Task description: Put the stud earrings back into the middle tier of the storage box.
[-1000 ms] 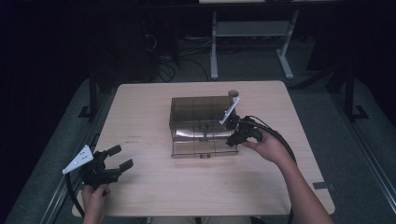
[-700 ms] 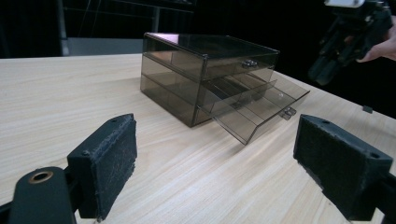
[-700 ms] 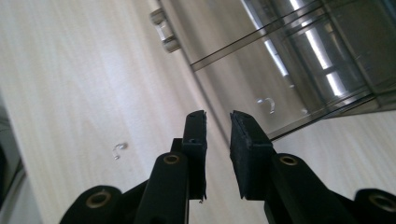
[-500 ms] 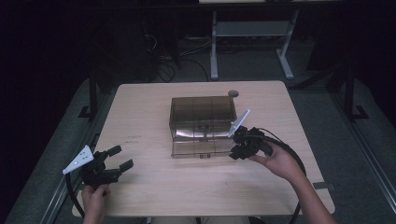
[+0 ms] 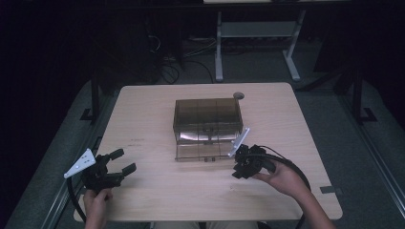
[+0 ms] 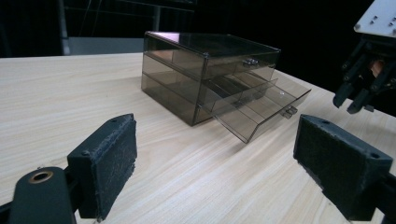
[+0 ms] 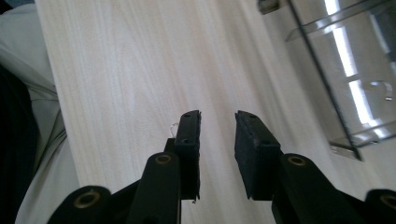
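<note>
**Right gripper backs off the pulled-out drawer**

Since a second ago the right gripper (image 5: 237, 171) has drawn away from the front of the smoky transparent plastic drawer box (image 5: 206, 114) toward the person's side of the pale wooden table (image 5: 143, 109), and its jaws have just been opening, with nothing between them. In the right gripper view they stand a narrow gap apart over bare wood, pads clear of everything.

Mid-table, the box has its lowest clear drawer (image 5: 203, 150) slid out toward the person, small handle (image 6: 290, 111) at the front edge. From the right gripper the drawer lies just beside and up-left in the high view; its long axis runs across the table, side to side, so the front edge faces the person squarely.

At the near left corner the left gripper (image 5: 123, 161) has kept its place, jaws spread wide and empty, well apart from the box. The right hand is clearly the nearer one, so any next reach into or onto the drawer probably falls to it.
</note>
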`<move>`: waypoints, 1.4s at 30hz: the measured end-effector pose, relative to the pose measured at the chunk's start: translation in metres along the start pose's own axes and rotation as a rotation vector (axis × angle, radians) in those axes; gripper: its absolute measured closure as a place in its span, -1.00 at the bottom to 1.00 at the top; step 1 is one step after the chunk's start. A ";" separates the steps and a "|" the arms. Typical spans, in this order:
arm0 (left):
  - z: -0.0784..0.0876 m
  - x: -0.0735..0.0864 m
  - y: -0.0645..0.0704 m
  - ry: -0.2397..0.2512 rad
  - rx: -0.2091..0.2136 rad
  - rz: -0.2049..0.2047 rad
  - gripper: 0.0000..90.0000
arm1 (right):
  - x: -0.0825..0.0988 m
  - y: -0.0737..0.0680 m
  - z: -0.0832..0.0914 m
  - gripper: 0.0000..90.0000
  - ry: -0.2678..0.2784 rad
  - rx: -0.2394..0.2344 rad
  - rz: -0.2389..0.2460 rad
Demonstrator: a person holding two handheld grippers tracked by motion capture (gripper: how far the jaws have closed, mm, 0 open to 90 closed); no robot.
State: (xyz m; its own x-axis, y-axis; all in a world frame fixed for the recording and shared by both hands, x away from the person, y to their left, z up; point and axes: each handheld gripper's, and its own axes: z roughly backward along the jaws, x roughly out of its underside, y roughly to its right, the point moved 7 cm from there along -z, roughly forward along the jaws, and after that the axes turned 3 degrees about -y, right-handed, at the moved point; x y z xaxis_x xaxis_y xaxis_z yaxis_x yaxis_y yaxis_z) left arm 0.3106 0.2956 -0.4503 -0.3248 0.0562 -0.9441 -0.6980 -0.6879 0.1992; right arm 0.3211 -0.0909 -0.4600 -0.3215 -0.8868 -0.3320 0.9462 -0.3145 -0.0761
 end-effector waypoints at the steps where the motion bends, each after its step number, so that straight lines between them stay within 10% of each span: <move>1: 0.000 0.000 0.000 0.000 0.000 0.000 -0.72 | 0.000 -0.002 -0.002 0.56 -0.004 0.001 0.005; 42: 0.000 -0.001 -0.001 0.011 0.002 0.005 -0.72 | -0.004 -0.020 -0.049 0.73 -0.172 -0.026 0.116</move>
State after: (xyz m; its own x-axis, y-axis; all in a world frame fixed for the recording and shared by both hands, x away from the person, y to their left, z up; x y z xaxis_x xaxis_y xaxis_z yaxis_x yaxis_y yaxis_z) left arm 0.3115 0.2965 -0.4491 -0.3210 0.0446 -0.9460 -0.6979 -0.6864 0.2045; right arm 0.3050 -0.0648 -0.5036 -0.2095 -0.9621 -0.1744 0.9772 -0.1998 -0.0715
